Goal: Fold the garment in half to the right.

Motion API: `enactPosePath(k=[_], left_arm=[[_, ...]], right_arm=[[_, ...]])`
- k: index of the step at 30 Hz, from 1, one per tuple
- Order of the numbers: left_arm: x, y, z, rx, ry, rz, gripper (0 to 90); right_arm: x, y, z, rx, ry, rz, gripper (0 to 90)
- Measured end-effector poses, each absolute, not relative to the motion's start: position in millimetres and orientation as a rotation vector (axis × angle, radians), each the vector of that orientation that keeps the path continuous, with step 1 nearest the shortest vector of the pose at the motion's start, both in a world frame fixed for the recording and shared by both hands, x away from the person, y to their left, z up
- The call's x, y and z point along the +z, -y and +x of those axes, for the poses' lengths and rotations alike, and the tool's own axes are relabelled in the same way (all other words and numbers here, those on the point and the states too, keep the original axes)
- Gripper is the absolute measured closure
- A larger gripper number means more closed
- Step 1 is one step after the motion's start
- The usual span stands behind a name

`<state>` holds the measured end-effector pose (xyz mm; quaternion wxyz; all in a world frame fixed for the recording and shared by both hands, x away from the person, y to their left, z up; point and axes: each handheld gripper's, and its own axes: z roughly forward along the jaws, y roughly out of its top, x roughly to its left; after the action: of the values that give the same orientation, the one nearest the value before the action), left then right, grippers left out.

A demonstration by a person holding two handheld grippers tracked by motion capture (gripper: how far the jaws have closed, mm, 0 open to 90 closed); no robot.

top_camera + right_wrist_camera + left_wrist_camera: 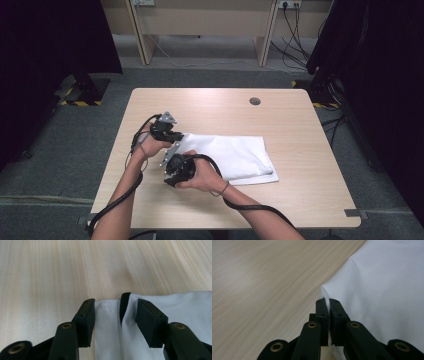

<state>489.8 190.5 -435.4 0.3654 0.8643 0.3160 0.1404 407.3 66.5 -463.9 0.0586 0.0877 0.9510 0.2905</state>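
A pale wooden rectangular table holds a folded white cloth lying flat near its middle. At the cloth's left end a person's two hands hold black two-jaw grippers. The left gripper is clamped together on a corner of the cloth. The right gripper has its jaws apart, straddling the cloth's edge without pressing it.
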Motion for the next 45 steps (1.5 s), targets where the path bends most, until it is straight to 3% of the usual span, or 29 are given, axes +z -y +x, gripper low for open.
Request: enactPosePath(k=[12,45], left_arm=[[-440,-193,490,0.353,-0.829,2.232,86.2],[-408,-199,493,0.379,-0.839,2.282,86.2]], right_arm=[[-466,-64,405,0.880,-2.811,0.271,78.3],[-421,-56,406,1.171,-2.762,0.383,80.9]])
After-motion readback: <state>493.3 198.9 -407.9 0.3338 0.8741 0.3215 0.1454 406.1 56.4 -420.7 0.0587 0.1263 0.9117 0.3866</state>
